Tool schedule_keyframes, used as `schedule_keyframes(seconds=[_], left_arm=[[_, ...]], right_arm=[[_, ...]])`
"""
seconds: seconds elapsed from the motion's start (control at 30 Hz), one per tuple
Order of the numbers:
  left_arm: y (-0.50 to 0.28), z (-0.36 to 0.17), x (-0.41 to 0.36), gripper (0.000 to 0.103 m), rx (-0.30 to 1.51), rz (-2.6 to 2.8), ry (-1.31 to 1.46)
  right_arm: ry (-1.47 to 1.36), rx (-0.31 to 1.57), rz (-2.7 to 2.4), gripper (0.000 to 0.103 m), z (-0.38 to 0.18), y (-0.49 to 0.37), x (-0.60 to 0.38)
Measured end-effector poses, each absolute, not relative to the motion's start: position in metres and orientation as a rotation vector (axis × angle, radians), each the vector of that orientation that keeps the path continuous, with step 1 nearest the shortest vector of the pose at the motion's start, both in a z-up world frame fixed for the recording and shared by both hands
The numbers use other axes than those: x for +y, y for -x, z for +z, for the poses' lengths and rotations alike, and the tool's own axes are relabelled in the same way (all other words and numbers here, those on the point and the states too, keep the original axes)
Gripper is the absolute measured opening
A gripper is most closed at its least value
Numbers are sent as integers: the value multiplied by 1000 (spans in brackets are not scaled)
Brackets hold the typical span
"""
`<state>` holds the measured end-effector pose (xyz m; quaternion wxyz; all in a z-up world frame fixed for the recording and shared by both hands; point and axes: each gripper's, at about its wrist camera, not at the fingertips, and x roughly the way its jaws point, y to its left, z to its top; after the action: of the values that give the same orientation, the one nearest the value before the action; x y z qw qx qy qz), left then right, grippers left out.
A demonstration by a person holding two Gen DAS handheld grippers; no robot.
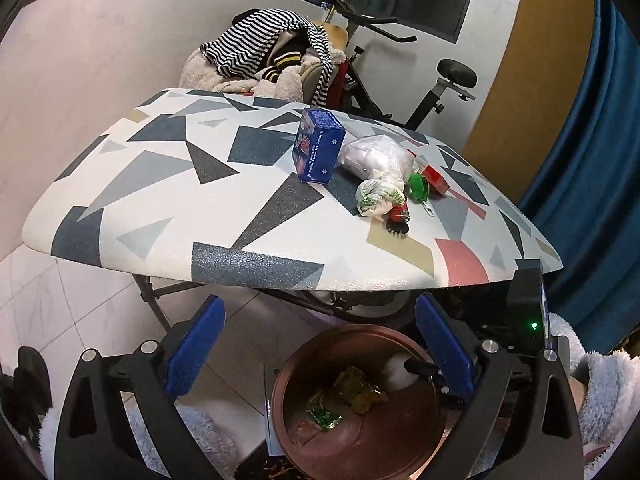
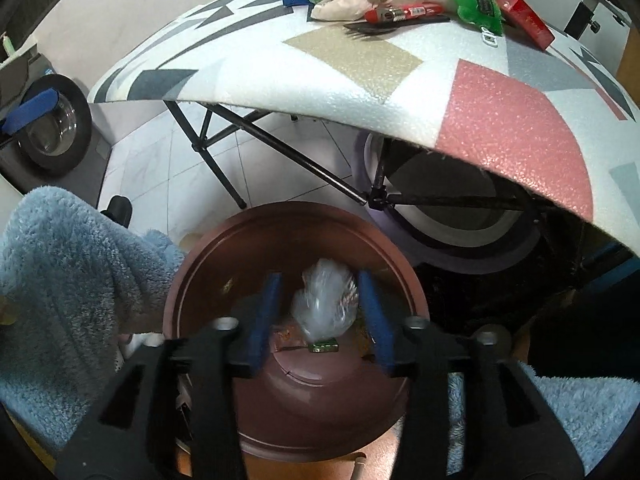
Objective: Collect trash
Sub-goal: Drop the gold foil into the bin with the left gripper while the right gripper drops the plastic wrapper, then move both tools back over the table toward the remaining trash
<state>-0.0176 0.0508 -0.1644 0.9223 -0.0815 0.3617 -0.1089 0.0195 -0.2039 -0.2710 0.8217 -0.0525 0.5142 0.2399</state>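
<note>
A brown round bin (image 2: 208,248) stands on the floor below the table's near edge. My right gripper (image 2: 319,280) hangs over its mouth, jaws apart. A crumpled clear plastic bag (image 2: 324,308), blurred, sits between them, and the pads do not press on it. Wrappers (image 1: 358,390) lie in the bin (image 1: 304,360). My left gripper (image 1: 320,308) is open and empty, above the bin's left side. On the patterned table (image 1: 160,200) are a blue box (image 1: 320,150), a clear bag (image 1: 376,156), a white-green bag (image 1: 378,198), a green item (image 1: 418,186), a red box (image 1: 434,176) and a black fork (image 1: 396,230).
Black folding legs (image 2: 224,152) hold up the table above white floor tiles. A chair heaped with clothes (image 1: 272,56) and an exercise bike (image 1: 440,88) stand behind it. A blue curtain (image 1: 592,160) hangs at the right. Fluffy blue sleeves (image 2: 72,272) flank the bin.
</note>
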Motion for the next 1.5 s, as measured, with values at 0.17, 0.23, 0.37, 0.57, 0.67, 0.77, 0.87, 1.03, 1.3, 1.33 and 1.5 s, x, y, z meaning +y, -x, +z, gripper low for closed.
schedule_keyframes(seconds=[0.17,0.23,0.37,0.57,0.67,0.77,0.87,1.03,1.3,1.33,1.5], left_arm=[[18,-166,50,94,744,-218,164],[18,-166,50,94,741,-214,161],[17,-164,50,94,734,-203,160],[15,-160,49,94,719,-194,153],[13,-157,50,94,707,-189,144],[10,-151,51,94,690,-194,150],[4,-144,52,95,673,-191,149],[-8,-131,52,97,643,-192,130],[-31,-108,53,97,562,-159,62],[-35,-104,53,97,547,-150,54],[-60,-96,51,97,534,-121,19]], right_arm=[[101,1035,501,93,-260,-17,-207],[86,1010,493,96,-254,-17,-211],[51,948,478,97,-243,-17,-217],[-24,860,439,97,-224,-20,-236],[-80,830,410,97,-215,-24,-249],[-102,809,348,97,-206,-29,-256],[-114,812,344,97,-198,-38,-265],[-173,817,347,97,-184,-59,-285],[-103,781,304,97,-166,-97,-307],[-82,783,300,97,-165,-104,-309],[-40,797,308,97,-164,-136,-320]])
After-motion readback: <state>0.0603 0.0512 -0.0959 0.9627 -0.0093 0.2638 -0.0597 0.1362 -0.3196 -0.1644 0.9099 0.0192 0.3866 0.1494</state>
